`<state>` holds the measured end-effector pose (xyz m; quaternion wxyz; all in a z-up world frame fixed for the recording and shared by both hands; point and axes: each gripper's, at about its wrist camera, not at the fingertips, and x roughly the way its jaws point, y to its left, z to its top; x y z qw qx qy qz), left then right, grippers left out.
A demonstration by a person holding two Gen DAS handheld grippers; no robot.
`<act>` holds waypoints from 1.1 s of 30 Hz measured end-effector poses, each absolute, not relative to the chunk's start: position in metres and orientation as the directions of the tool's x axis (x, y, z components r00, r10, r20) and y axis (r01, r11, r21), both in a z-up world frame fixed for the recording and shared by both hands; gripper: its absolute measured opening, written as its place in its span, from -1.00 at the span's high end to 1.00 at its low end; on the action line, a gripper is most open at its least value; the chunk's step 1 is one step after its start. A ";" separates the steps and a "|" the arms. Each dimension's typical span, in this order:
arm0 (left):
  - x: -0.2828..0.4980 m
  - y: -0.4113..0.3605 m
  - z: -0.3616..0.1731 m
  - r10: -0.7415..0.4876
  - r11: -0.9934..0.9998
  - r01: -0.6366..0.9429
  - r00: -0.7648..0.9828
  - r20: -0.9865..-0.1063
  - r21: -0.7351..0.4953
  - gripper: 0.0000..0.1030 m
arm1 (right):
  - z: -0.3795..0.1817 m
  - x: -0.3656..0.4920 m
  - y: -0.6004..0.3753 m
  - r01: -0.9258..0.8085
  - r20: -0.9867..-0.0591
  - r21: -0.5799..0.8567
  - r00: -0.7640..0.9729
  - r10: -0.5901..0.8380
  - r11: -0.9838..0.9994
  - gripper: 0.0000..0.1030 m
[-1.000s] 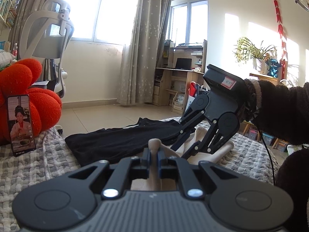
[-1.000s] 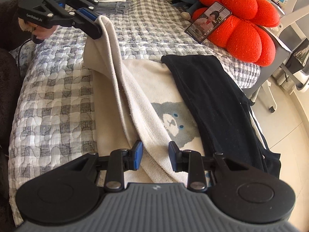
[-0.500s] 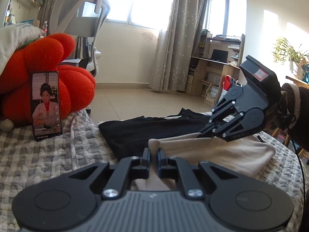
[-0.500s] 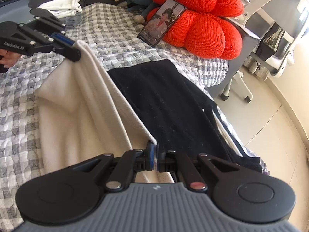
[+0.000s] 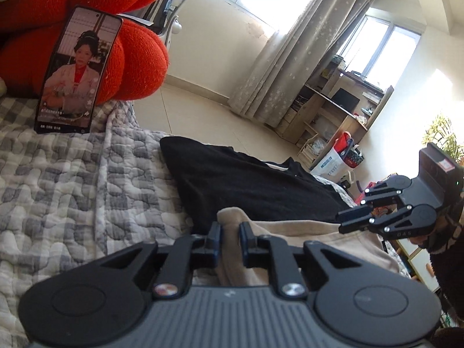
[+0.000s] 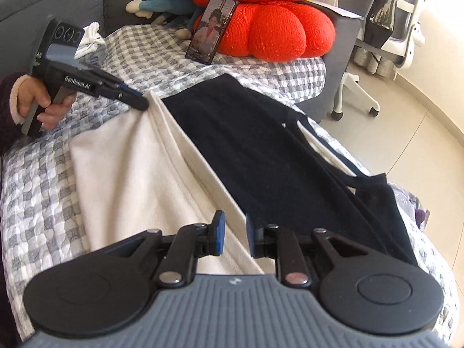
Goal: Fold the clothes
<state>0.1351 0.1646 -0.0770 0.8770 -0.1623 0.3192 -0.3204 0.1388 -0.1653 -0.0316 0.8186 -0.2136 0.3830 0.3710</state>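
A cream garment lies folded lengthwise on the checked quilt, its long edge against a black garment spread to its right. My right gripper hovers at the near end of that edge. Its jaws are opening, and the cloth lies under them, not pinched. My left gripper, held by a hand, rests at the far corner. In the left wrist view the left gripper has a bunched fold of the cream garment between its opening jaws, and the right gripper is low over the cloth.
A phone leans on a red cushion at the head of the bed, with a blue plush toy beside it. An office chair stands on the tiled floor past the bed's right edge. A desk is by the window.
The lifted cream flap has been carried over toward the black garment and laid down, hiding the bear print. The right jaws shut, then parted again. The left jaws have widened.
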 end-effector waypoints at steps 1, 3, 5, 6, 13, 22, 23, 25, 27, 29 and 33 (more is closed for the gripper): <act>0.134 0.165 -0.077 -0.673 0.735 0.457 0.584 -0.454 -0.501 0.59 | -0.035 0.136 -0.165 -0.777 -0.795 -0.072 0.423 0.435 0.625 0.39; 0.132 0.165 -0.078 -0.688 0.720 0.455 0.569 -0.451 -0.524 0.45 | -0.041 0.133 -0.165 -0.779 -0.804 -0.100 0.430 0.411 0.619 0.29; 0.130 0.164 -0.078 -0.698 0.711 0.459 0.551 -0.457 -0.532 0.40 | -0.046 0.132 -0.165 -0.778 -0.809 -0.120 0.436 0.393 0.616 0.29; 0.132 0.163 -0.078 -0.700 0.711 0.463 0.543 -0.464 -0.530 0.40 | -0.049 0.132 -0.165 -0.777 -0.812 -0.126 0.438 0.386 0.616 0.29; 0.132 0.159 -0.083 -0.683 0.729 0.456 0.534 -0.498 -0.510 0.74 | -0.055 0.127 -0.162 -0.779 -0.799 -0.139 0.453 0.396 0.612 0.82; 0.133 0.163 -0.079 -0.648 0.757 0.438 0.597 -0.474 -0.484 0.85 | -0.037 0.121 -0.172 -0.712 -0.707 -0.204 0.582 0.402 0.672 0.89; 0.134 0.162 -0.080 -0.640 0.764 0.431 0.598 -0.482 -0.479 0.85 | -0.041 0.125 -0.171 -0.703 -0.714 -0.213 0.586 0.383 0.679 0.89; 0.138 0.158 -0.084 -0.621 0.781 0.419 0.599 -0.506 -0.462 0.85 | -0.052 0.133 -0.166 -0.688 -0.727 -0.230 0.592 0.348 0.689 0.89; 0.139 0.155 -0.087 -0.613 0.789 0.417 0.592 -0.523 -0.452 0.84 | -0.060 0.136 -0.162 -0.681 -0.734 -0.228 0.590 0.336 0.696 0.88; 0.138 0.155 -0.087 -0.612 0.790 0.413 0.583 -0.534 -0.454 0.83 | -0.060 0.135 -0.162 -0.665 -0.722 -0.227 0.605 0.335 0.711 0.83; 0.130 0.158 -0.080 -0.608 0.793 0.410 0.577 -0.545 -0.451 0.41 | -0.050 0.128 -0.174 -0.635 -0.708 -0.205 0.622 0.335 0.745 0.47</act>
